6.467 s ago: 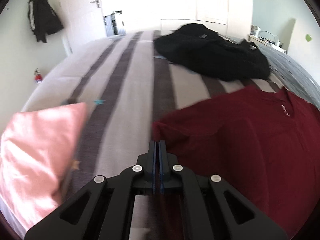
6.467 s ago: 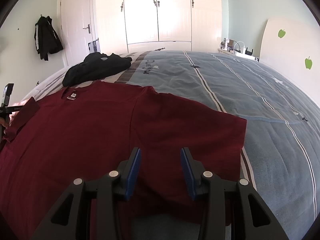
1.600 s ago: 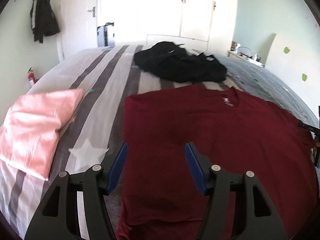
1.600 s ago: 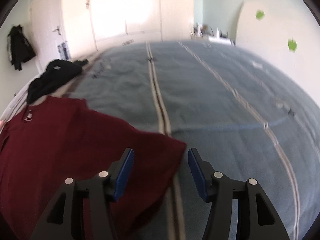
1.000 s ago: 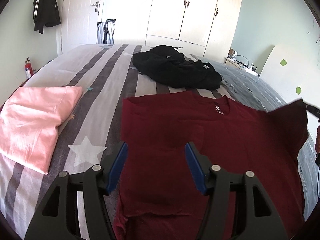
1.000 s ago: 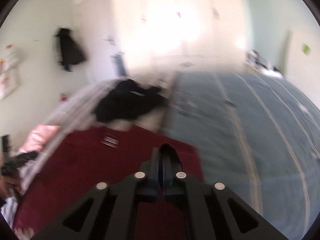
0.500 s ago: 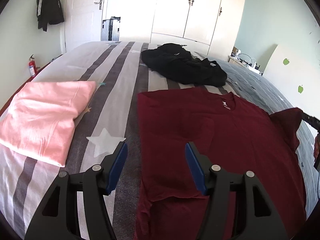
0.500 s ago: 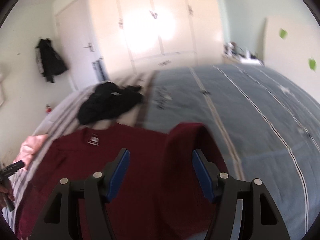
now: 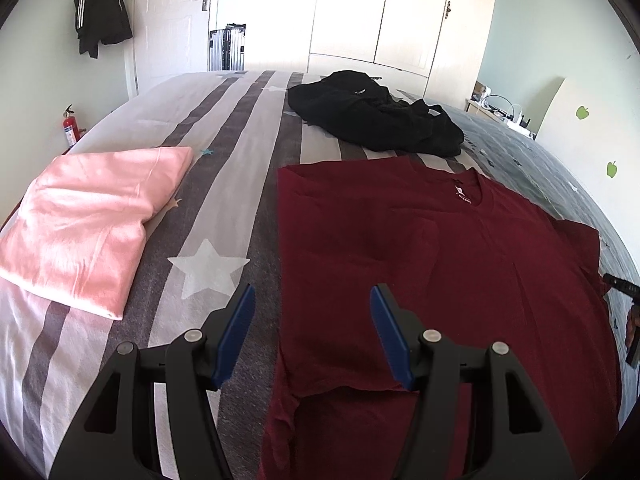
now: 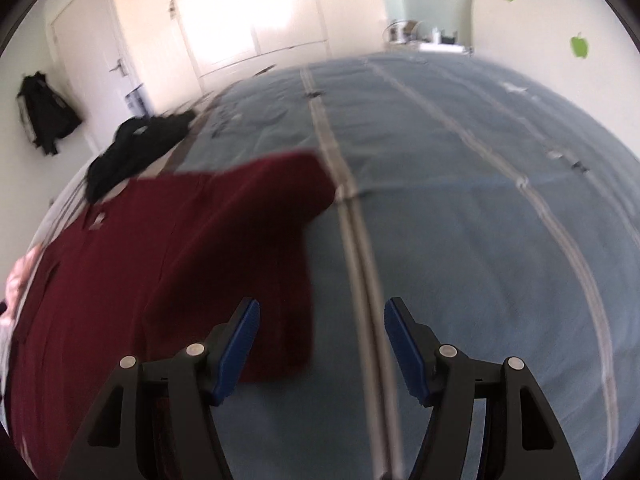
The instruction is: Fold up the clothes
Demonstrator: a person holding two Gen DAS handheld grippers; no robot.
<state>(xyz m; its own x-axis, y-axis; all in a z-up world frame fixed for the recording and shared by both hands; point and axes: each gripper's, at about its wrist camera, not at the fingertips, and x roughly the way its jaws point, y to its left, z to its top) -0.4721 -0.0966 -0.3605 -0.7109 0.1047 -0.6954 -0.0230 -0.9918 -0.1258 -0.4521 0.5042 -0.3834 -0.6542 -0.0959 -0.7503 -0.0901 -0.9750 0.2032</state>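
A maroon T-shirt (image 9: 440,248) lies flat on the bed with its collar away from me. Its left side is folded inward, and its right sleeve lies turned in over the body. My left gripper (image 9: 312,294) hovers open above the shirt's near left edge, with nothing between its blue pads. My right gripper (image 10: 322,304) is open too, above the bed cover just past the right edge of the maroon T-shirt (image 10: 180,248). That view is blurred by motion. Neither gripper holds cloth.
A folded pink garment (image 9: 92,224) rests on the striped cover (image 9: 208,160) at the left. A black heap of clothes (image 9: 372,120) lies beyond the shirt's collar. Blue-grey cover (image 10: 480,200) stretches to the right. A hand (image 10: 16,284) shows at the left edge.
The right gripper was shut on the shirt's right sleeve and carried it inward. It then opened, dropped the sleeve onto the shirt and swung right and down. The left gripper stayed open and hardly moved.
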